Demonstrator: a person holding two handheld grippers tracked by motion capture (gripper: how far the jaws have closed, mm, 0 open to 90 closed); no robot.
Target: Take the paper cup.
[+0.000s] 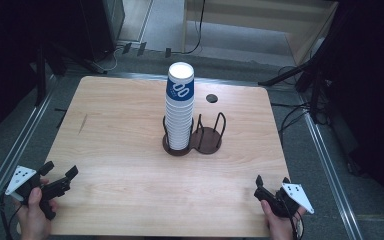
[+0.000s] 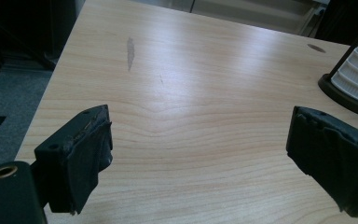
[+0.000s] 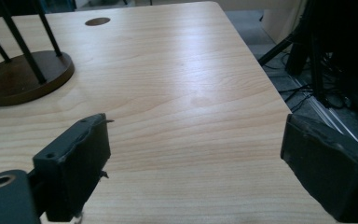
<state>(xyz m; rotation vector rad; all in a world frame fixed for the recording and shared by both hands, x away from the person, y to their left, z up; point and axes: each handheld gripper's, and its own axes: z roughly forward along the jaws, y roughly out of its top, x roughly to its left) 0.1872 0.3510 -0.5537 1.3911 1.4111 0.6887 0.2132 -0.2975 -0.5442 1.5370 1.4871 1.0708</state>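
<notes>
wooden table (image 1: 130, 150), blue-logo cup stack (image 1: 180, 107)

White cups (image 1: 180, 112), top one banded blue; dark brown holder (image 1: 207, 142); pale wood-grain table (image 1: 120, 150); black tools.
</notes>
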